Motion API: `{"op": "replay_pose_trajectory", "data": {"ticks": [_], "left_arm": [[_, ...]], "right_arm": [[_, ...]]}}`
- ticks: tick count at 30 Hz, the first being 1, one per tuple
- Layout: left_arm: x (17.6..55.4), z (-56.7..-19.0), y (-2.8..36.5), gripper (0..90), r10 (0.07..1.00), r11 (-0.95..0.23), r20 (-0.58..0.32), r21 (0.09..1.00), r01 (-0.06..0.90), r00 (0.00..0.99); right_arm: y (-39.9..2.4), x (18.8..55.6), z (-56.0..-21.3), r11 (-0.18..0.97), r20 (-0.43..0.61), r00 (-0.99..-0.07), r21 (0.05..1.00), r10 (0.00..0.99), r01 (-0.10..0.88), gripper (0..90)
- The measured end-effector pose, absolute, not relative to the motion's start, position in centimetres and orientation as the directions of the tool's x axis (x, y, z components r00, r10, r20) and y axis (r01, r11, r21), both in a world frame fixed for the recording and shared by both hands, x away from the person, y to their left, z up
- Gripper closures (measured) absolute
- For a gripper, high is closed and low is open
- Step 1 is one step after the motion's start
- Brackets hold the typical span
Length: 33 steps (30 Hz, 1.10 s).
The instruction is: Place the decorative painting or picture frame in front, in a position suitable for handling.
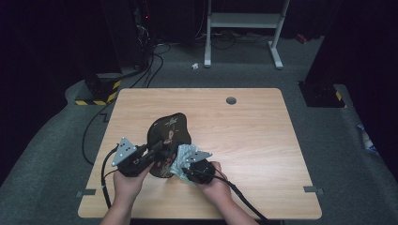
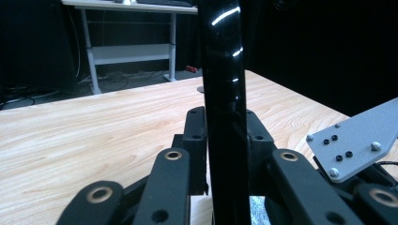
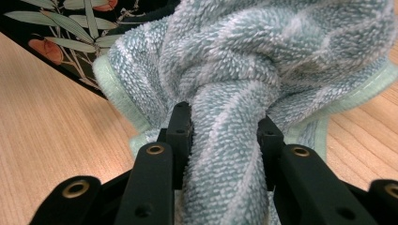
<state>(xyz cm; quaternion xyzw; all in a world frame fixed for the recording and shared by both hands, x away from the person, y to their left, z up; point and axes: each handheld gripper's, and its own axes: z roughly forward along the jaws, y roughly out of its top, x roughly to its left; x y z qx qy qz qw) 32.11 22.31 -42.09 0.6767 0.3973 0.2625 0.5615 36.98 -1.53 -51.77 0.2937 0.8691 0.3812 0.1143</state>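
we see one black lacquered tray (image 1: 169, 133) near the wooden table's (image 1: 253, 140) near-left edge, edge clamped by the left gripper (image 1: 152, 157); the right gripper (image 1: 185, 166) pinches one pale green towel (image 3: 244, 70) against it; far and right lie open.

Both grippers, left gripper (image 1: 152, 157) and right gripper (image 1: 184, 164), are chunky matte black with brass-ringed pivot holes along the jaw links, a grey three-cornered plate with small black and silver screws on top, and a black cable trailing off the back.
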Motion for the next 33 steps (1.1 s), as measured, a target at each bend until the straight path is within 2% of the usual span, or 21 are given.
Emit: {"op": "replay_pose_trajectory", "data": {"ticks": [13,33], "left_arm": [[31.5,-42.6,22.3,56.0,0.845,-0.111,-0.049,0.958,0.264,0.533],[29.4,-45.2,23.1,50.0,0.851,-0.176,-0.018,0.932,0.318,0.524]], "right_arm": [[-1.5,37.0,-51.8,0.547,0.017,-0.805,0.725,0.594,0.419,66.6],[-1.7,37.1,-51.9,0.534,0.037,-0.8,0.725,0.599,0.434,66.7]]}}
